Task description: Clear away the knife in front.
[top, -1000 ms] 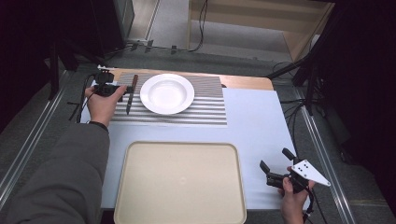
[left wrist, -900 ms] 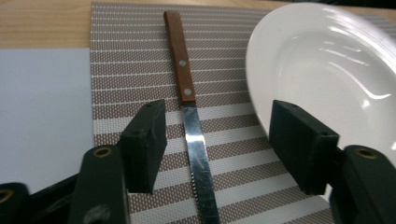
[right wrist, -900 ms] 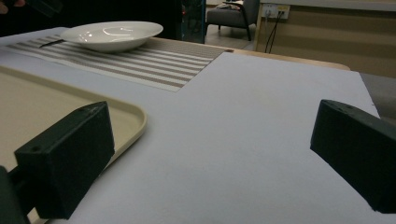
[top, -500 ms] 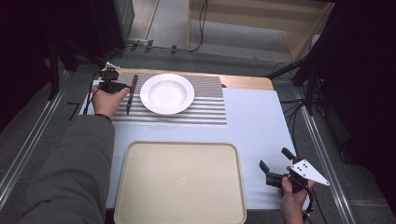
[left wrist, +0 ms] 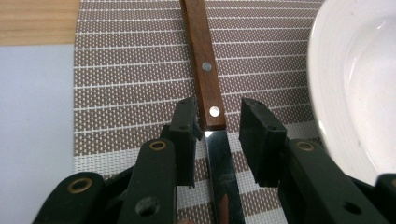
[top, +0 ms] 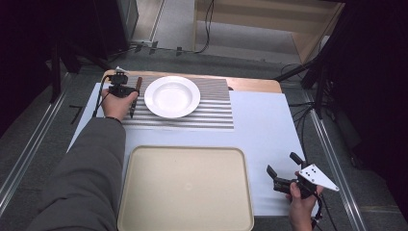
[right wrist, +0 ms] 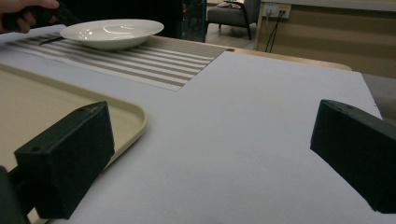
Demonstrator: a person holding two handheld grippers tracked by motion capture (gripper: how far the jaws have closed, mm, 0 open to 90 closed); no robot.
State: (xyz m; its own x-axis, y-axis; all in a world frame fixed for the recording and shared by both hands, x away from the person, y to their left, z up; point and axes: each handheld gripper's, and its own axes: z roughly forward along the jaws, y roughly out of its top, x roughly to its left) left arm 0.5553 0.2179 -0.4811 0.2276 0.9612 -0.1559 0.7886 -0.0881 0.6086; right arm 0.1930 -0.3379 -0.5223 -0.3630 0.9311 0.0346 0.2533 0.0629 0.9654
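— What's laid out, biggest first?

— A cream tray (top: 185, 190) nearest the person, empty. Beyond it a striped placemat (top: 207, 113) carrying a white bowl-plate (top: 172, 96), and just left of that plate a knife (left wrist: 208, 79) with a wooden handle.

— How does the knife lie?

— Its long axis runs away from the person, handle toward the far edge, blade toward the tray. In the left gripper view it runs straight up the middle, parallel with the jaws.

— And the left gripper (left wrist: 217, 126)?

— Right over it, jaws apart, one on each side of the spot where handle meets blade. Not yet touching, I'd judge; closing should pinch it across its width.

— The right gripper (top: 284, 174)?

— Well apart, low beside the tray, jaws wide and empty.
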